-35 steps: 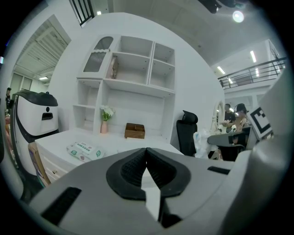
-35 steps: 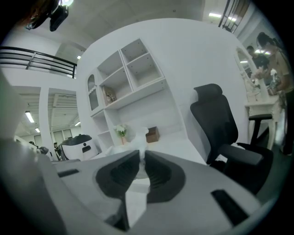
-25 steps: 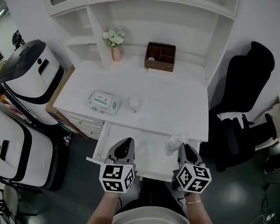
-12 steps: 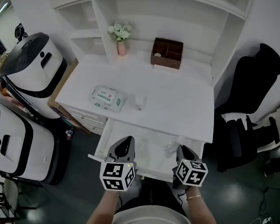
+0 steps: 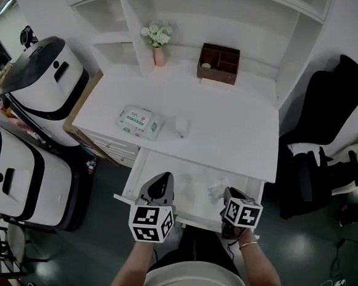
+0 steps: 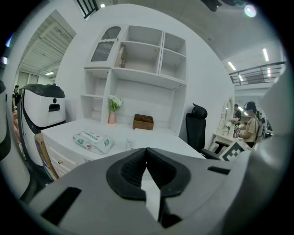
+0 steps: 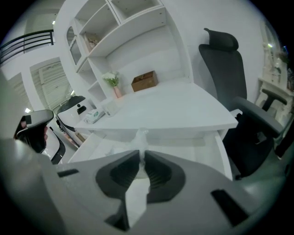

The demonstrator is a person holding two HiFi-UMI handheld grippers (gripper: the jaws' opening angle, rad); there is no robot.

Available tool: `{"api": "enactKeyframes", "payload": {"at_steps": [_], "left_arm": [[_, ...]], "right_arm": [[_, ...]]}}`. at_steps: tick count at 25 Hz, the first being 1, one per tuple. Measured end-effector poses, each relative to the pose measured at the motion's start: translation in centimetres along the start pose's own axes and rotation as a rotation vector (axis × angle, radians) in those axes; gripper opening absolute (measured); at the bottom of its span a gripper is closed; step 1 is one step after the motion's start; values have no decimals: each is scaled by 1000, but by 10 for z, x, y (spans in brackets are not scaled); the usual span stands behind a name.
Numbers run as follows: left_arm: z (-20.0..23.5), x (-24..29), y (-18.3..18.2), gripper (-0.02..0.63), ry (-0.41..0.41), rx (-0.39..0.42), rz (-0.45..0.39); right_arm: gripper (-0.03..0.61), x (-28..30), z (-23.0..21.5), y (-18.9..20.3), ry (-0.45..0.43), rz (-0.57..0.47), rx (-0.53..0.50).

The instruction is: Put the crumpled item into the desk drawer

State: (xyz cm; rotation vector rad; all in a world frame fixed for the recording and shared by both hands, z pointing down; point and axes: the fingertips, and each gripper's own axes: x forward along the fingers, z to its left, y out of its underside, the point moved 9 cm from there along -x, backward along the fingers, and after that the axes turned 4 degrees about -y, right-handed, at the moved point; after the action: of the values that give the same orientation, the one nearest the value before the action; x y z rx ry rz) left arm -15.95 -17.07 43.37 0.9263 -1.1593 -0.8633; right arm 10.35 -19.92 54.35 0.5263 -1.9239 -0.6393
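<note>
White laminate desk (image 5: 229, 131), white pull-out drawer (image 5: 155, 168), white wall shelving (image 5: 195, 17), all plain. White crumpled tissue (image 5: 215, 188), same tone as the drawer. Left gripper (image 6: 147, 153) and right gripper (image 7: 141, 158): grey bodies, black ribbed pads. Marker cubes (image 5: 151, 225) white with black square patterns. Soft wipes pack (image 5: 140, 121) white with green print. Dark brown wooden organiser box (image 5: 219, 63). Pink vase (image 5: 159, 56), white flowers, green leaves. Black office chair (image 5: 328, 132). Rounded machines (image 5: 48, 76) white with black panels. Dark grey floor (image 5: 97, 238).
</note>
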Motion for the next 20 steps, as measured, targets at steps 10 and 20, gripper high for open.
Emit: {"api": "enactKeyframes", "payload": {"at_steps": [10, 20], "left_arm": [[-9, 7, 4, -7, 1, 3, 20], [-8, 10, 7, -6, -16, 4, 43]], "right_arm": [[43, 27, -17, 13, 15, 134, -33], [43, 49, -27, 23, 49, 236, -57]]}}
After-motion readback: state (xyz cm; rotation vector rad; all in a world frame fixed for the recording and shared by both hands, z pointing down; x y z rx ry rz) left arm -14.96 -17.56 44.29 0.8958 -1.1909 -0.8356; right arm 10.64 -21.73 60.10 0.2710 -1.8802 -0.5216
